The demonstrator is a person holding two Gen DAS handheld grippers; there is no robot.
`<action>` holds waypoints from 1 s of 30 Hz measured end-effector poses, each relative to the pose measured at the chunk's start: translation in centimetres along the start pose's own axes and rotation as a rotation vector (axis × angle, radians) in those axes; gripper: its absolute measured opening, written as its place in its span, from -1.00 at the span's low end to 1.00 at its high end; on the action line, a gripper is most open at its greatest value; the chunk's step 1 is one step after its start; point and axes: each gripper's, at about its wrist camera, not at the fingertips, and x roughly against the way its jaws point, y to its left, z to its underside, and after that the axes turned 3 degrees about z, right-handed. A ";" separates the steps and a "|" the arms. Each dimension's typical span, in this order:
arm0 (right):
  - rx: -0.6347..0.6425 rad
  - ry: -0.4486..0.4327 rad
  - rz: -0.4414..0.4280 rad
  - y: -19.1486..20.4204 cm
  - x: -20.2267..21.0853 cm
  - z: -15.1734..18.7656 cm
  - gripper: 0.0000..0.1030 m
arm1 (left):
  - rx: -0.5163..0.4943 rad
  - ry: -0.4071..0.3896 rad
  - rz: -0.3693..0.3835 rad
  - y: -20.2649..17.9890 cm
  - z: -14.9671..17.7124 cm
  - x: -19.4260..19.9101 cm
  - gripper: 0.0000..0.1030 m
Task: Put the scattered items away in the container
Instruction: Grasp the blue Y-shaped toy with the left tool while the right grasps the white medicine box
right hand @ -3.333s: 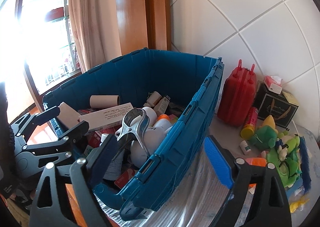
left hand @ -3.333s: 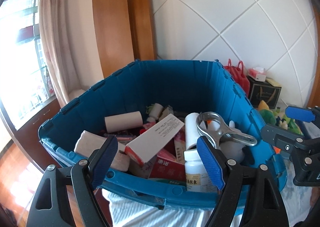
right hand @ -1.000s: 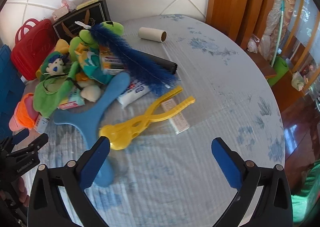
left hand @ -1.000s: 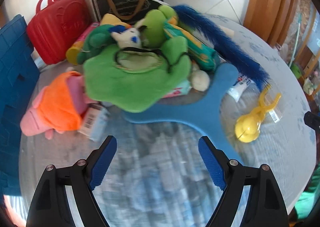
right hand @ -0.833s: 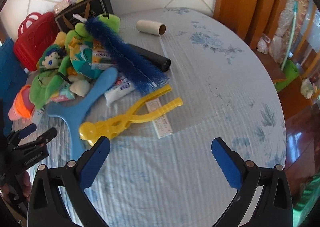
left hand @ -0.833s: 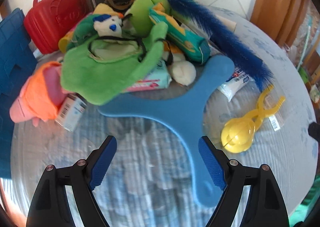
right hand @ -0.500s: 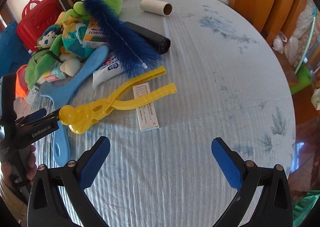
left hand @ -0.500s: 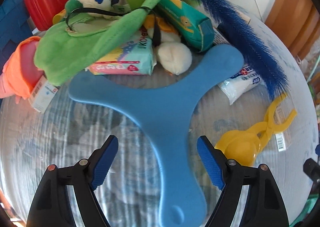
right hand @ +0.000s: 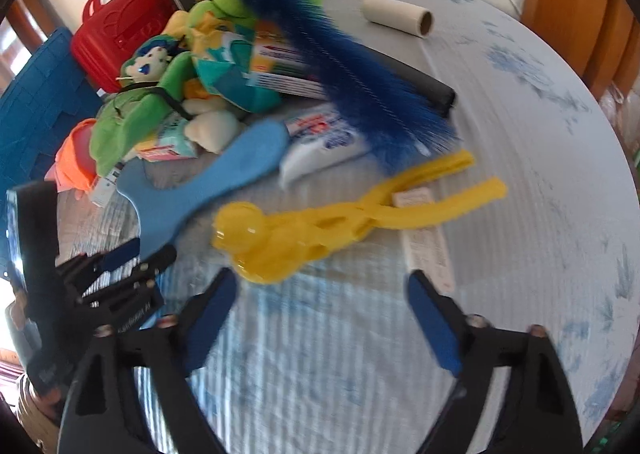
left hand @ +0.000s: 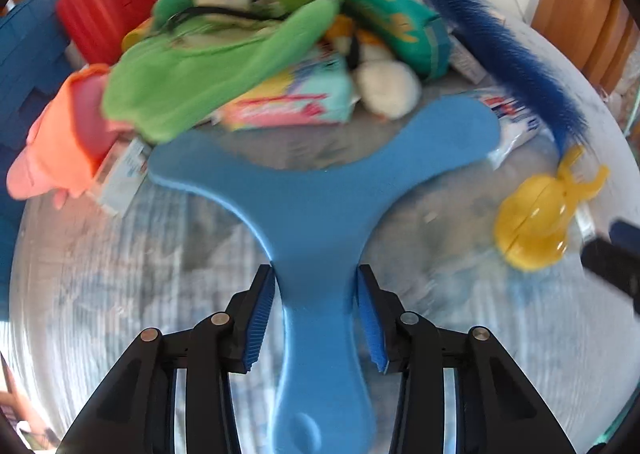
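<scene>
We've got the left gripper (left hand: 316, 306) closing round the stem of the blue three-armed boomerang (left hand: 320, 190) – pads at both edges, looks like contact. Boomerang flat on the table (right hand: 520, 294), beside the toy pile. Our right gripper (right hand: 320, 318) – narrowing but wide, nothing between – sits just short of the yellow snowball tongs (right hand: 320, 226). Container (left hand: 20, 66) at far left.

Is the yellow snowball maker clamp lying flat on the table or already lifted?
Lying flat: the yellow snowball maker clamp rests on the tablecloth, ahead of the open right gripper.
</scene>
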 end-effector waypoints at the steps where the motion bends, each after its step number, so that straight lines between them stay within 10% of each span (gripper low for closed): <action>1: 0.014 -0.002 0.009 0.7 -0.2 -0.3 0.54 | -0.006 0.001 0.002 0.2 0.2 0.0 -0.17; 14: -0.057 0.009 0.199 -4.9 -0.5 0.0 0.44 | -0.002 -0.014 0.023 1.0 0.1 -1.4 0.38; 23: 0.023 0.035 0.191 -6.0 -3.6 -0.5 0.04 | 0.039 -0.044 -0.015 0.1 0.6 -1.7 0.34; 28: 0.051 0.029 0.206 -5.5 -4.1 -1.0 0.02 | 0.044 -0.036 0.015 -0.6 1.1 -1.6 -0.13; 30: 0.056 0.029 0.206 -5.7 -4.1 -1.1 -0.35 | 0.035 -0.036 -0.006 -0.9 1.3 -1.5 -0.14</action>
